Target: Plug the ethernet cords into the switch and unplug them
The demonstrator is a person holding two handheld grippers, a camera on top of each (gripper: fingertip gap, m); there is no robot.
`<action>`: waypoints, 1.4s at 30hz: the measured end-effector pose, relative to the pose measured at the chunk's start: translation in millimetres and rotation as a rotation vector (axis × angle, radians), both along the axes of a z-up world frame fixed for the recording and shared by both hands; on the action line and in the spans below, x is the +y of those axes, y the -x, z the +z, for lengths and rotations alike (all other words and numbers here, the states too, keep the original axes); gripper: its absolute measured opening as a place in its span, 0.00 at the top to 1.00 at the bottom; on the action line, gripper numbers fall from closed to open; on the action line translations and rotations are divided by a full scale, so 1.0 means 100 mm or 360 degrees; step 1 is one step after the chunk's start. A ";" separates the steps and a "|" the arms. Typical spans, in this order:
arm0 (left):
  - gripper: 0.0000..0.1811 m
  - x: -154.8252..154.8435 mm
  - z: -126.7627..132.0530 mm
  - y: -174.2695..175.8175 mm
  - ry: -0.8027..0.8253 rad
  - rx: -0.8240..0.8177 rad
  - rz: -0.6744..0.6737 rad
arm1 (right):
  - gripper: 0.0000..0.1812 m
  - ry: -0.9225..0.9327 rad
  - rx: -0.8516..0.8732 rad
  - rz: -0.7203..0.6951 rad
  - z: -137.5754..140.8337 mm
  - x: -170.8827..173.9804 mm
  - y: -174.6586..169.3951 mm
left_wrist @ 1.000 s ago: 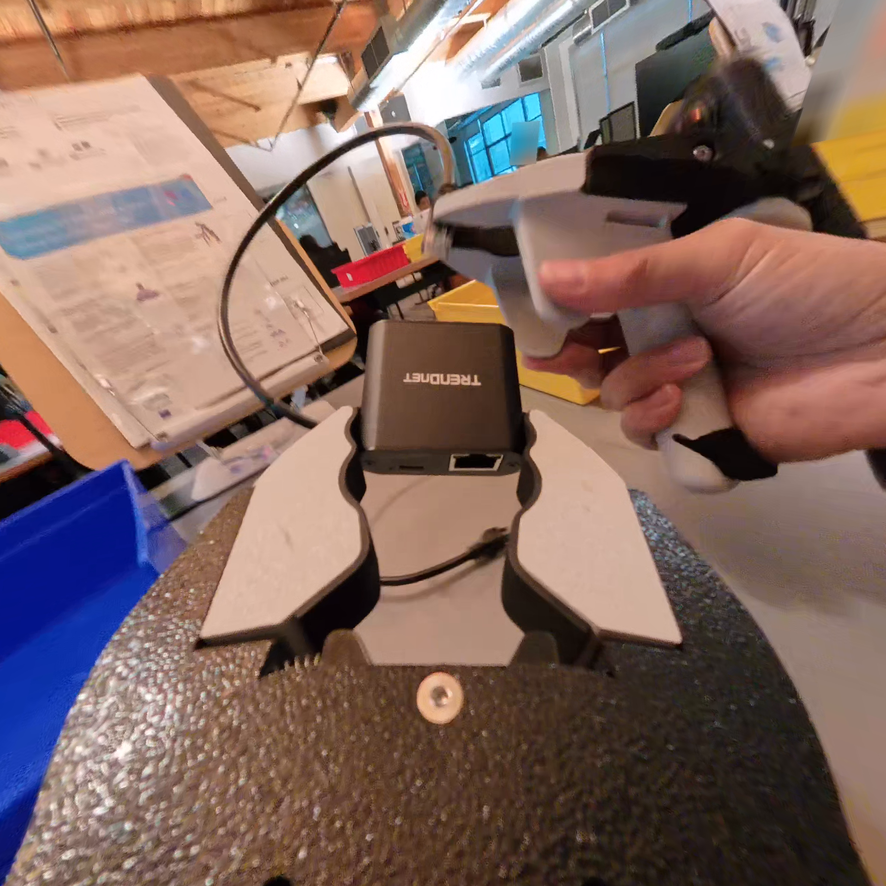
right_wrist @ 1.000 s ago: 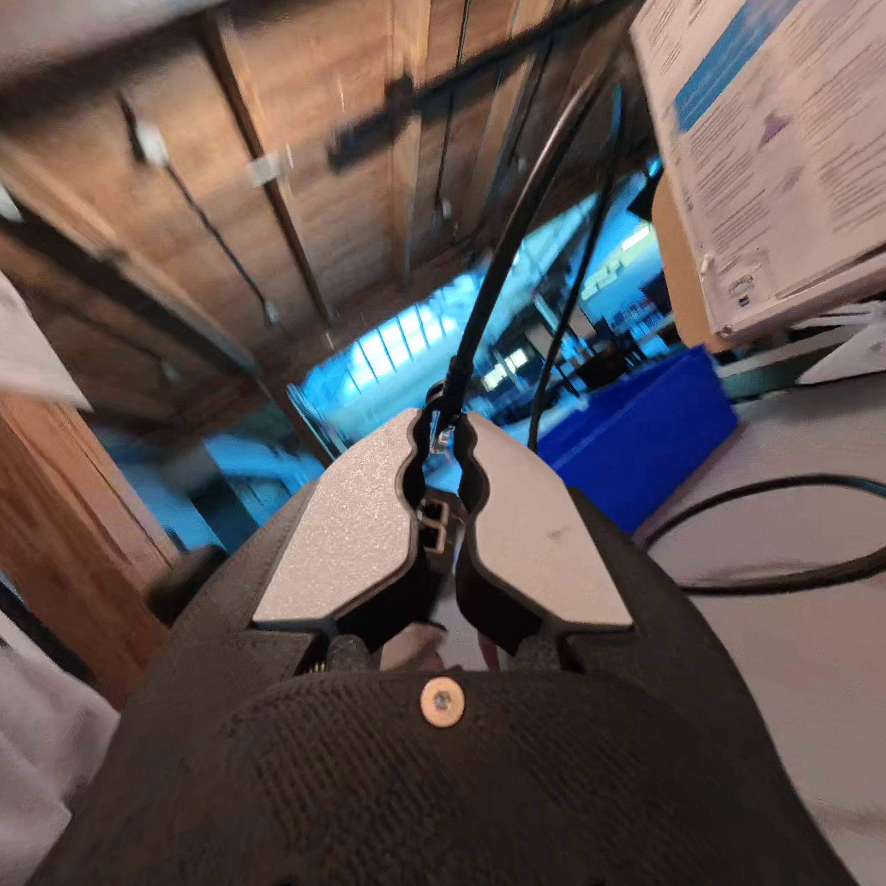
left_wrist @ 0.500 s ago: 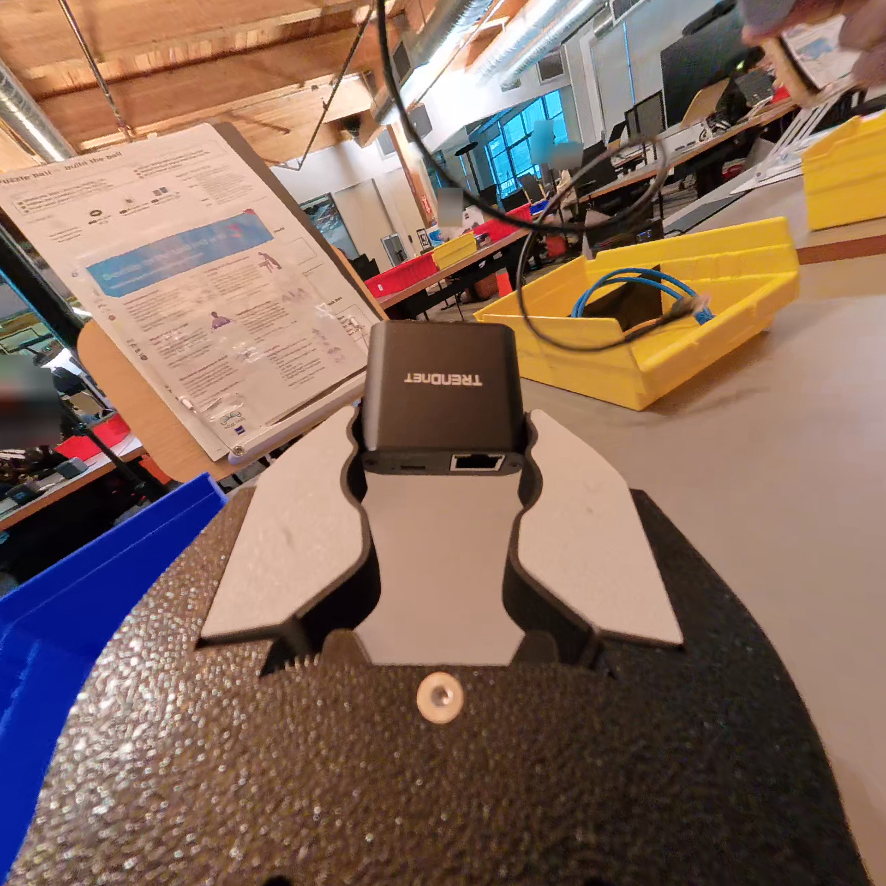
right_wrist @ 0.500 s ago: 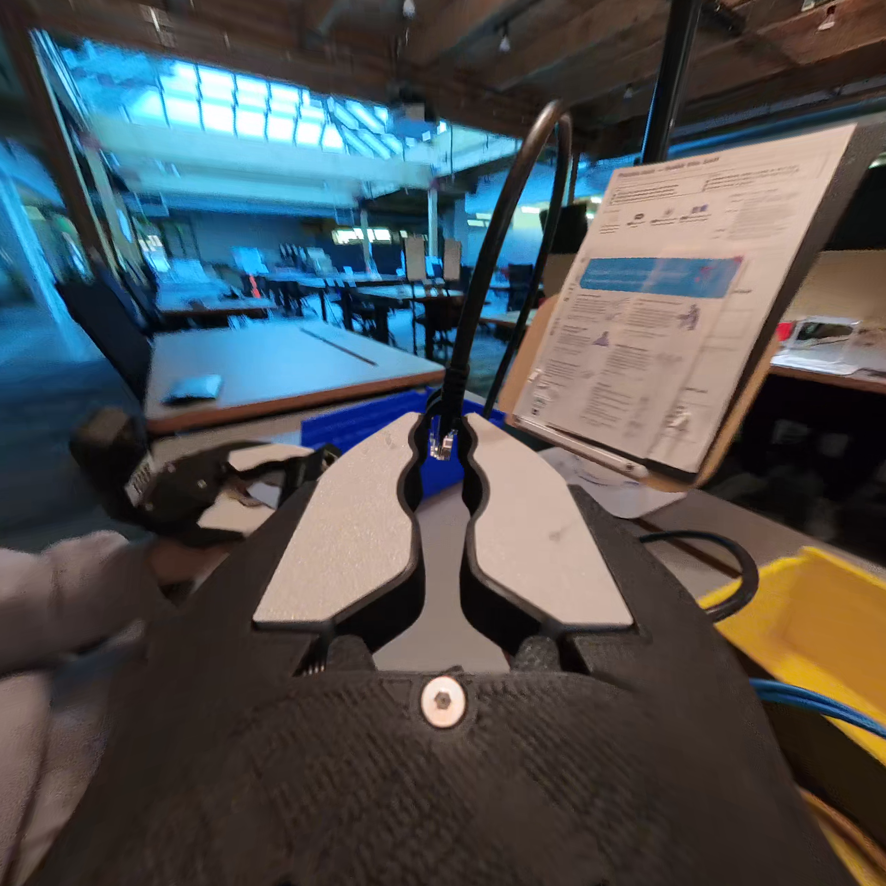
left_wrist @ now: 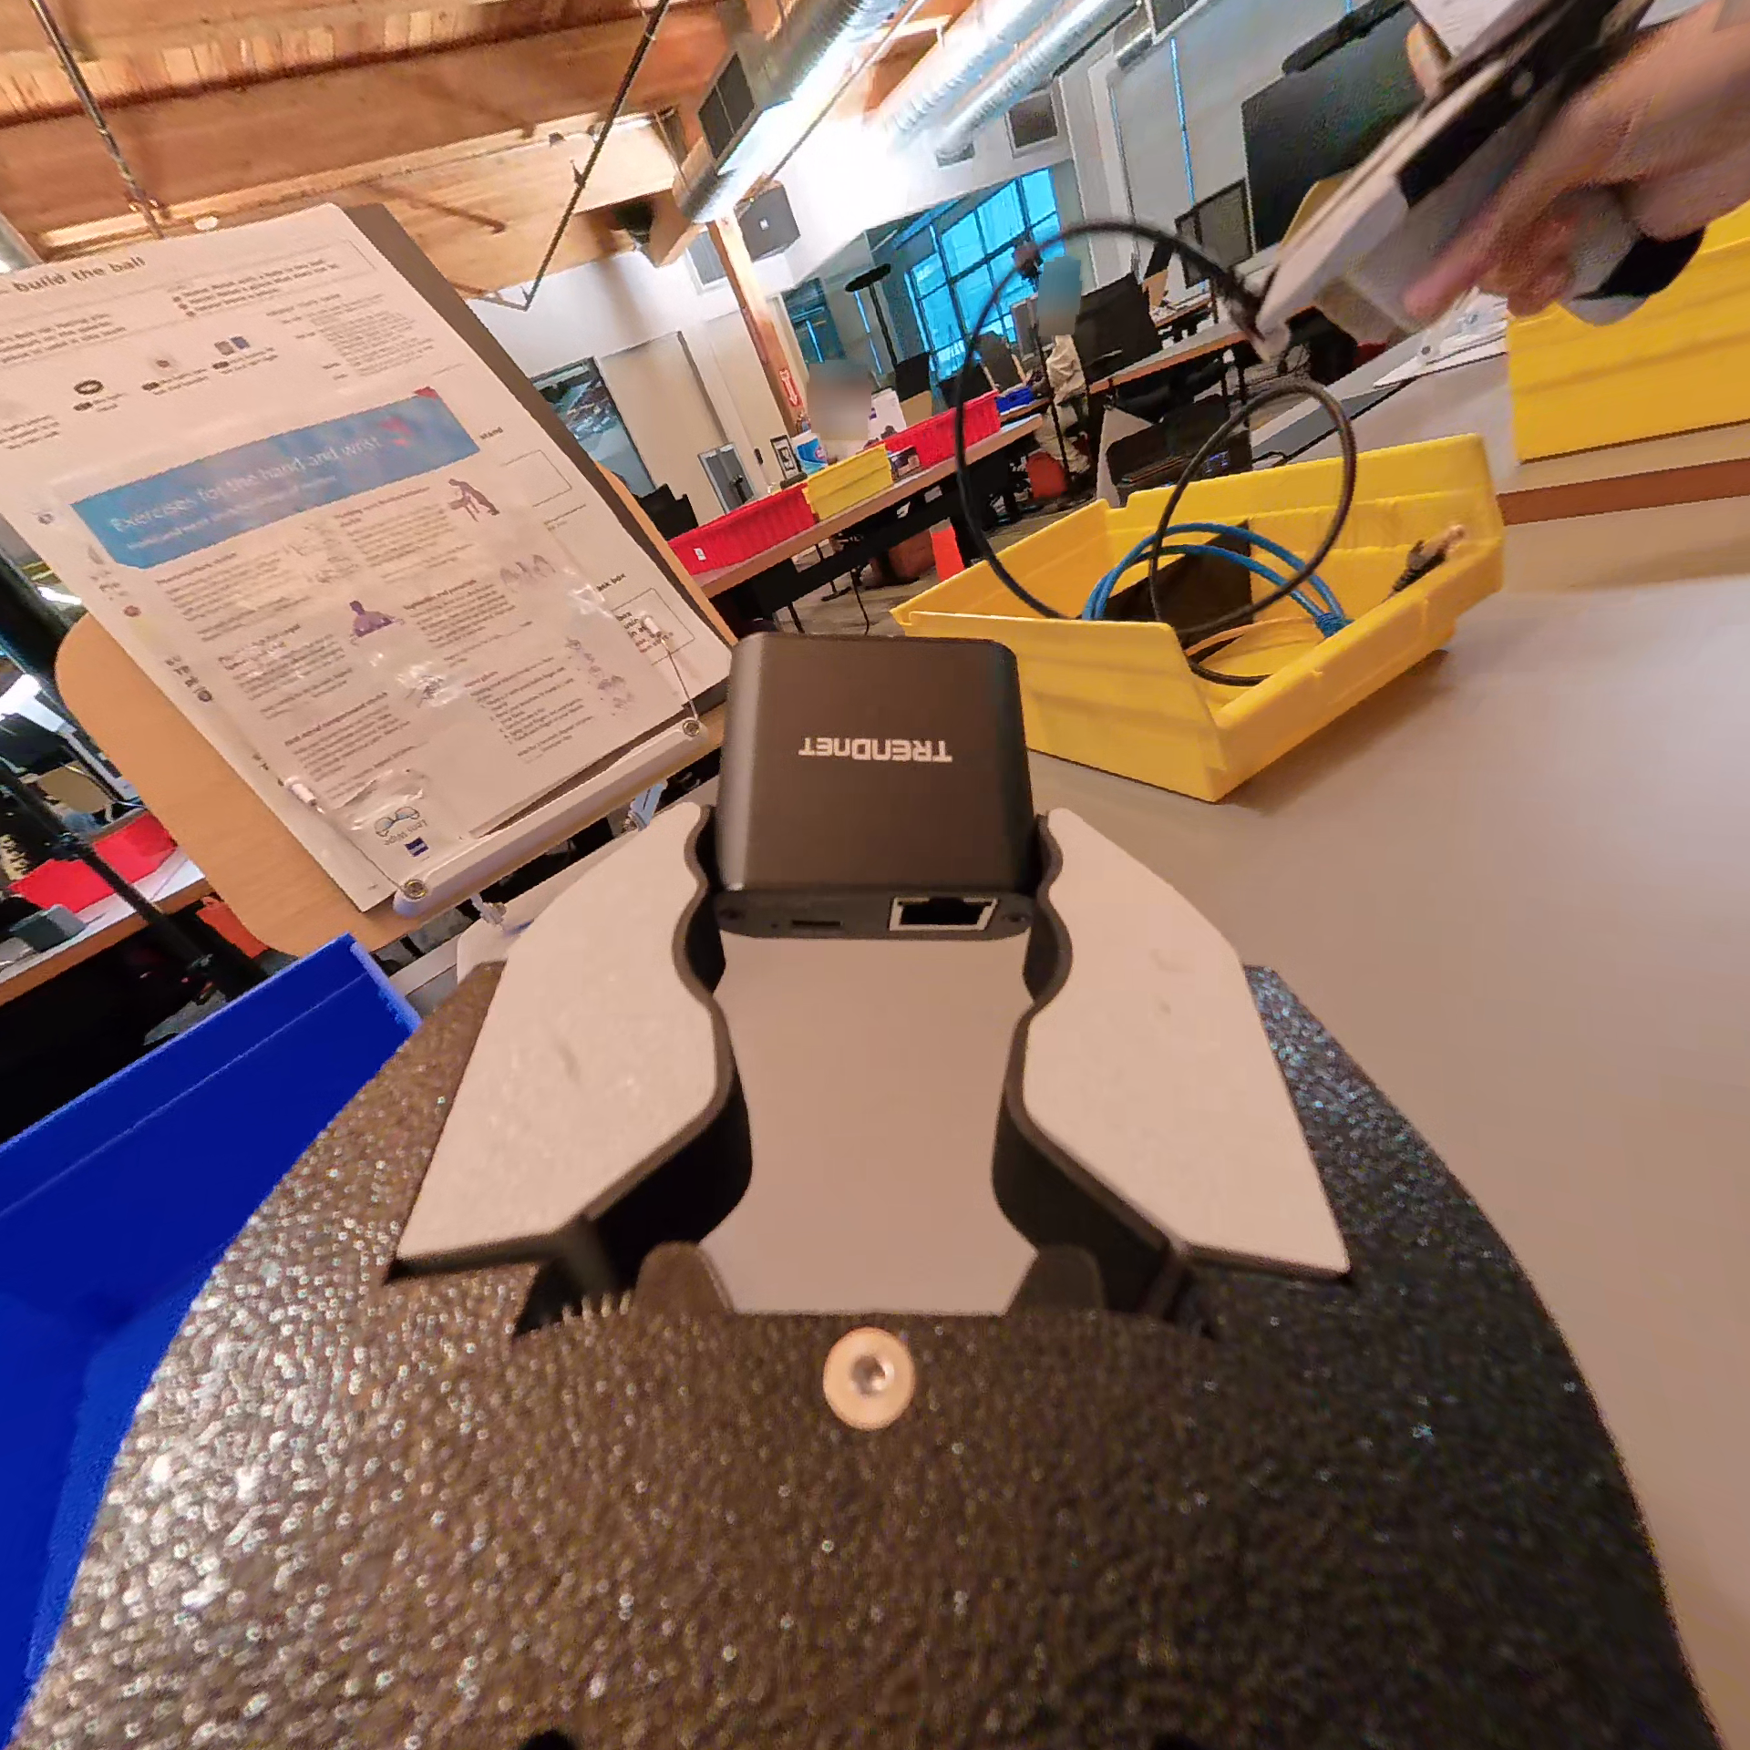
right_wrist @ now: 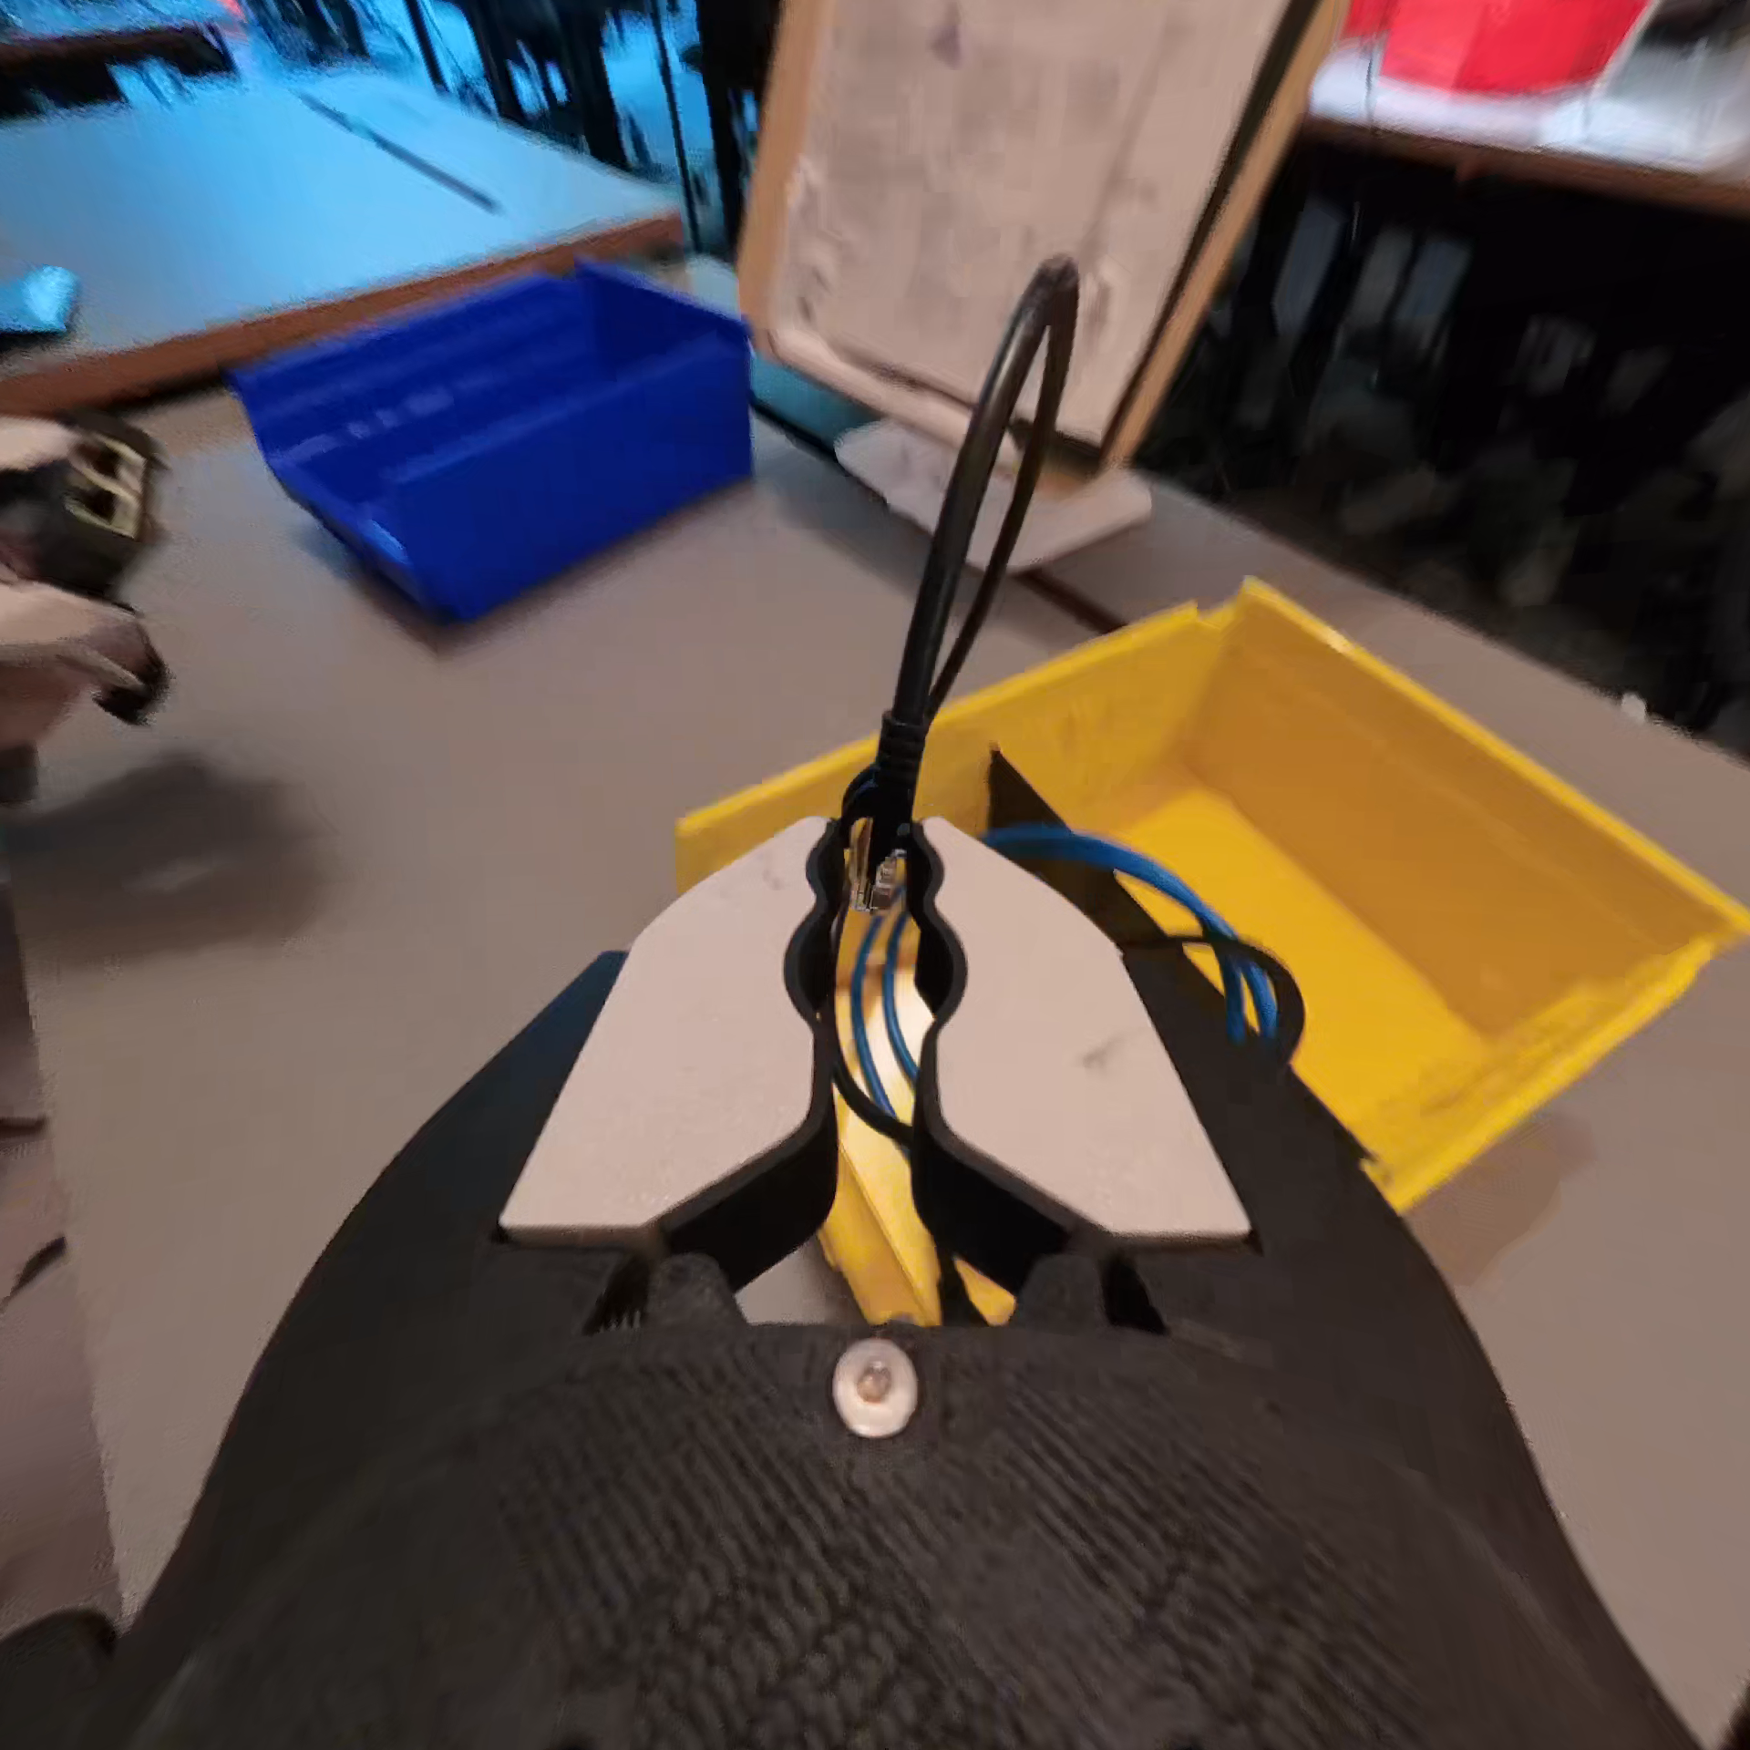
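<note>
Swung away from the switch (left_wrist: 869,776), the right gripper (right_wrist: 876,857) pinches the black cord (right_wrist: 956,530) over the yellow bin (right_wrist: 1420,758); the left gripper (left_wrist: 871,852) clamps the switch above the desk (left_wrist: 1468,852). Risk: dangling loops could snag the bin's edge.

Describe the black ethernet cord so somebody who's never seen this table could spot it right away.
Find the yellow bin on the grey table. Just above its near corner, the right gripper pinches the black ethernet cord by its clear plug, and the cord loops upward. The blue cord lies loose in the bin instead.
</note>
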State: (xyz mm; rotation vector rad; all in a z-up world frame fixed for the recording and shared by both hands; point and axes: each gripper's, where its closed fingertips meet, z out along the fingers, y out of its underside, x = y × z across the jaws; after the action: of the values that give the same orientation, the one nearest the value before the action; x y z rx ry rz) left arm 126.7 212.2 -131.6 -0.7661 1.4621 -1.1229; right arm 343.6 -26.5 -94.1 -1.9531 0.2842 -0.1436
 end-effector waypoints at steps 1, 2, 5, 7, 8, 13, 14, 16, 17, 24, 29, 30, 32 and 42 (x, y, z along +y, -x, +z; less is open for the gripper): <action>0.66 0.01 0.00 0.00 -0.0001 -0.0004 0.0005 | 0.93 0.0069 0.0043 -0.0016 -0.11 -0.04 -0.06; 0.66 0.01 0.00 0.00 -0.0002 0.0004 -0.0002 | 0.93 0.0146 0.0098 -0.0062 -0.22 -0.08 -0.12; 0.66 0.01 -0.03 -0.01 0.0005 0.0019 -0.0008 | 0.93 0.0503 0.0072 -0.0288 -0.53 -0.25 -0.36; 0.66 0.00 -0.06 -0.02 0.0018 0.0040 -0.0021 | 0.91 0.0732 0.0095 -0.0345 -0.73 -0.32 -0.42; 0.66 0.00 -0.08 -0.03 0.0024 0.0050 -0.0025 | 0.88 0.0866 0.0095 -0.0327 -0.85 -0.34 -0.41; 0.66 -0.06 -0.20 -0.06 0.0043 0.0136 -0.0076 | 0.73 0.1468 -0.0042 -0.0412 -1.19 -0.62 -0.53; 0.66 -0.07 -0.22 -0.06 0.0032 0.0154 -0.0089 | 0.67 0.1439 -0.0097 -0.0455 -1.12 -0.61 -0.56; 0.66 -0.08 -0.25 -0.06 0.0015 0.0187 -0.0114 | 0.58 0.1288 -0.0177 -0.0497 -0.89 -0.57 -0.54; 0.66 -0.09 -0.27 -0.06 0.0013 0.0208 -0.0141 | 0.56 0.1196 -0.0216 -0.0493 -0.75 -0.53 -0.50; 0.66 -0.43 -0.37 0.13 0.0126 0.0380 -0.0720 | 0.51 0.0257 -0.0517 0.0706 -0.27 0.84 1.45; 0.66 -0.67 -0.42 0.38 0.0089 0.0510 -0.1074 | 0.56 -0.0022 -0.0591 0.1102 -0.43 1.57 2.51; 0.66 -0.70 -0.42 0.42 0.0066 0.0515 -0.1109 | 0.55 -0.0024 -0.0579 0.1136 -0.49 1.66 2.59; 0.66 -0.73 -0.39 0.46 0.0050 0.0507 -0.1144 | 0.55 -0.0037 -0.0534 0.1185 -0.56 1.78 2.68; 0.66 -0.68 -0.31 0.42 0.0040 0.0390 -0.1066 | 0.66 -0.0050 -0.0563 0.1242 -0.54 1.84 2.71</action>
State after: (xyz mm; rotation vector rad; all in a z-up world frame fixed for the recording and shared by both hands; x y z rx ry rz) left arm 84.2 143.8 -162.5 -0.4403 1.9935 -1.5844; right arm 72.4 157.0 -147.8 -1.8346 -0.6995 0.0307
